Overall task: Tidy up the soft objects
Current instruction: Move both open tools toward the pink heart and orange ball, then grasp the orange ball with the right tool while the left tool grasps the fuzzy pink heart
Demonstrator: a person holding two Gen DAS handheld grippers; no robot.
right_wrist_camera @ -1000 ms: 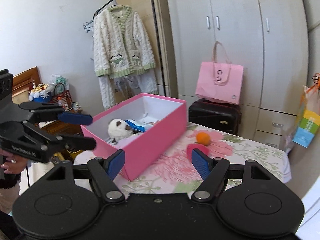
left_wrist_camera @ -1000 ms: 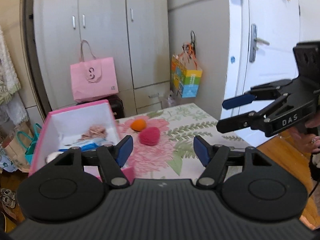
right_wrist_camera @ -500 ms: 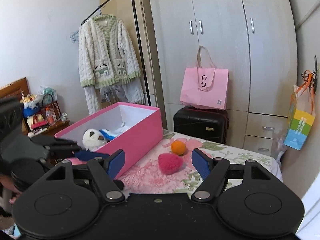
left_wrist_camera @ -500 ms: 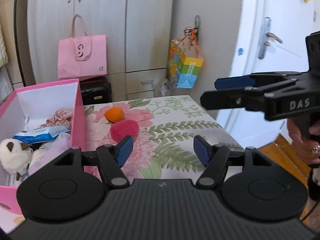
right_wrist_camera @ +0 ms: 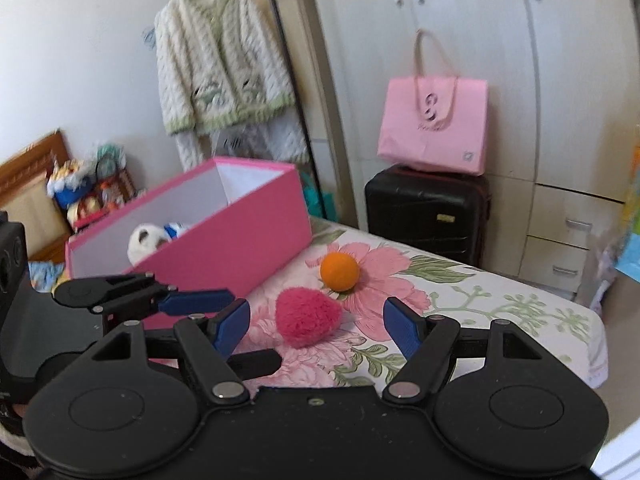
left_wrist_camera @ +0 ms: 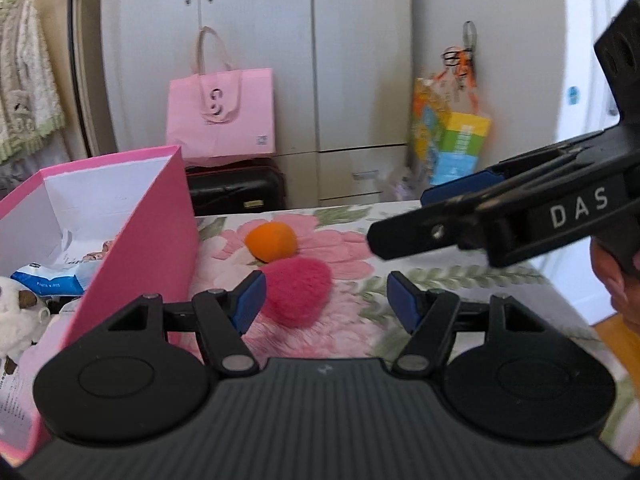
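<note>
A fuzzy pink heart [left_wrist_camera: 298, 296] [right_wrist_camera: 308, 316] and an orange ball [left_wrist_camera: 271, 241] [right_wrist_camera: 340, 271] lie on the floral table [left_wrist_camera: 440, 280] beside an open pink box [left_wrist_camera: 148, 232] [right_wrist_camera: 224, 240]. The box holds a white plush [left_wrist_camera: 14, 312] [right_wrist_camera: 146, 240] and a blue packet [left_wrist_camera: 48, 278]. My left gripper [left_wrist_camera: 326, 302] is open and empty, just short of the heart. My right gripper [right_wrist_camera: 316, 326] is open and empty, with the heart lying just beyond its fingertips. Each gripper shows in the other's view, the right one [left_wrist_camera: 500, 216] and the left one [right_wrist_camera: 152, 300].
A black suitcase [right_wrist_camera: 426, 208] with a pink tote bag [right_wrist_camera: 434, 124] on it stands behind the table, in front of white wardrobes. A knit cardigan [right_wrist_camera: 218, 76] hangs on a rack at the left. A colourful bag [left_wrist_camera: 452, 140] hangs at the right.
Both grippers have moved closer to the pink heart and lower toward the table. The heart and ball appear larger. Both jaws have stayed open.
</note>
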